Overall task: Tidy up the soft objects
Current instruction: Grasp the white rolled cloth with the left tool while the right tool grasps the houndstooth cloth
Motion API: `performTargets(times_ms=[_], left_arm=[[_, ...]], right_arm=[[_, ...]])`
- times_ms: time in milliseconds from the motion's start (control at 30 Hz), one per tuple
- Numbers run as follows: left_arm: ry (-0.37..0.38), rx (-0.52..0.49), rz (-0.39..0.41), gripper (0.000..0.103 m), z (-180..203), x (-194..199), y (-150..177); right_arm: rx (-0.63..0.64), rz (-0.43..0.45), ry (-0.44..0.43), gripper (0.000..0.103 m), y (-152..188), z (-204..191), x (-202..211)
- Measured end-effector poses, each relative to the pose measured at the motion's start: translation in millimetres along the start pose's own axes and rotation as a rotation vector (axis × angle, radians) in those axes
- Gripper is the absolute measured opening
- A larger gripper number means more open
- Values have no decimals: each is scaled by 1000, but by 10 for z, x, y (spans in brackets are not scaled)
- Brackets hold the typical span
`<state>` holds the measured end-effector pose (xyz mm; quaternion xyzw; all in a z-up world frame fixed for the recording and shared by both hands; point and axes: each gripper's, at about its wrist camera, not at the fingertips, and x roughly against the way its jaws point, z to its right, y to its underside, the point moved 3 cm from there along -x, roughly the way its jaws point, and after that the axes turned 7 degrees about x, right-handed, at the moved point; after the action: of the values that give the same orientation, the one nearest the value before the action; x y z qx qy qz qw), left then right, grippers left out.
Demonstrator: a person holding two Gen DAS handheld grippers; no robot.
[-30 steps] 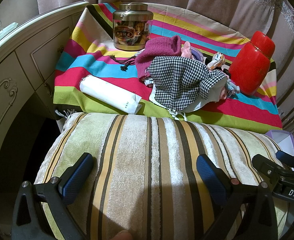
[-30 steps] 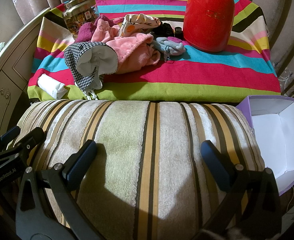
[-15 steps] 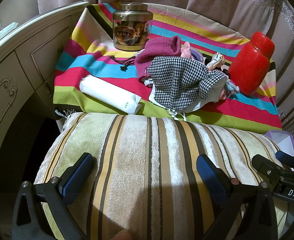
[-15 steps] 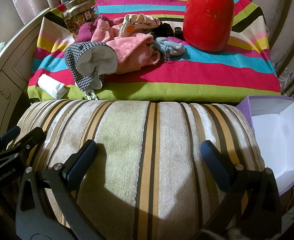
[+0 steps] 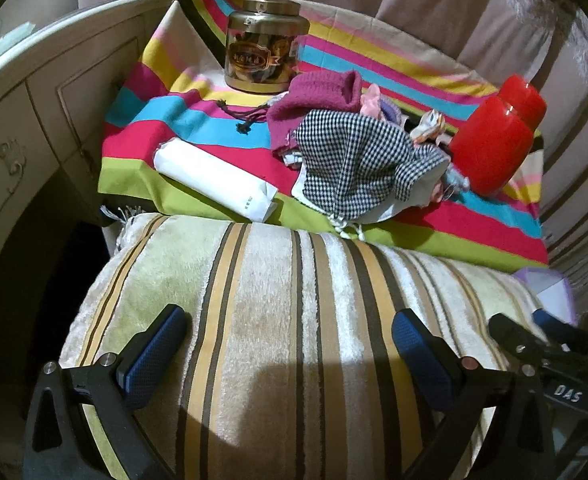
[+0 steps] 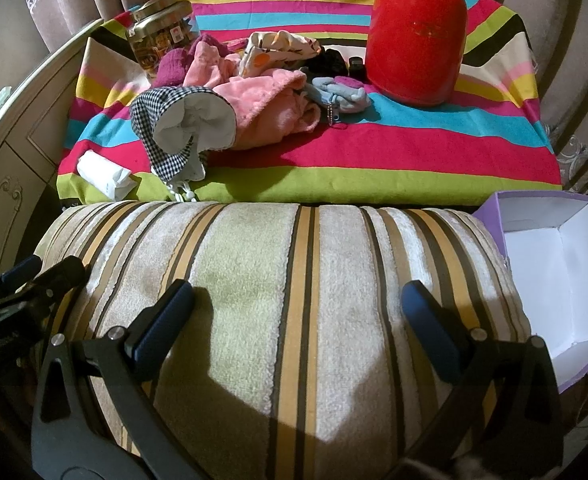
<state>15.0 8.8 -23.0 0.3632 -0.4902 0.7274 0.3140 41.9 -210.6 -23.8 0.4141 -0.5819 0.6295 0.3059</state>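
A striped plush cushion point(image 5: 294, 320) point(image 6: 285, 300) lies in front of a table with a rainbow-striped cloth point(image 5: 197, 128) point(image 6: 414, 148). A pile of soft things lies on the cloth: a black-and-white checked hat point(image 5: 354, 160) point(image 6: 173, 120), a magenta knit piece point(image 5: 314, 96), a pink fleece garment point(image 6: 269, 112), a patterned pouch point(image 6: 281, 46) and grey-blue socks point(image 6: 342, 94). My left gripper point(image 5: 289, 344) is open over the cushion's left part. My right gripper point(image 6: 298, 320) is open over its right part. Both are empty.
A gold-lidded jar point(image 5: 259, 52) point(image 6: 159, 36) stands at the table's back left, a red canister point(image 5: 494, 140) point(image 6: 418, 32) at the right. A white tissue pack point(image 5: 213, 180) point(image 6: 101, 174) lies front left. An open purple box point(image 6: 554, 272) sits right of the cushion. A cream cabinet point(image 5: 25, 120) stands left.
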Motion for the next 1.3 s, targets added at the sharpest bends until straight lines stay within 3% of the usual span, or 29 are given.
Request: performTargets(times_ms=[200,300,367,467,667,867,1067,1133,1200,1233,1300], left_arm=[[55,48,-7,102,-84,-20,-205],[42,57,-8,97,-138,-119,-404],[56,131,-24,96,-271,-235,-573],[82,302,-97,90,-539,-519,-800],[17,489,-194,72,-812,-1080,-1074],[-74,425,-198,62,-698,-1318,-1163],[-98,317,-162,50,-538,-1360,-1202],[-100,288,-142,42,-499,-1350,-1194],[-94,274,-119,37,-473,-1305,-1196],[-91,270,-106,36,-466,-1259,-1193],[-85,253,-61,36,-435,-1130,-1182]], right_arm=[[20,-28,12,103,-59,-53,-66],[40,-56,-18,103,-103,-32,-85],[50,-77,-40,103,-177,-33,-110],[144,13,-49,103,-347,-138,-15],[459,128,47,103,-734,-582,-2],[623,166,62,103,-1054,-916,-286],[656,106,63,103,-1233,-1166,-698],[649,95,45,98,-1242,-1213,-793],[645,86,33,74,-1227,-1231,-849],[634,76,17,67,-1217,-1215,-867],[602,64,-40,38,-1201,-1153,-853]])
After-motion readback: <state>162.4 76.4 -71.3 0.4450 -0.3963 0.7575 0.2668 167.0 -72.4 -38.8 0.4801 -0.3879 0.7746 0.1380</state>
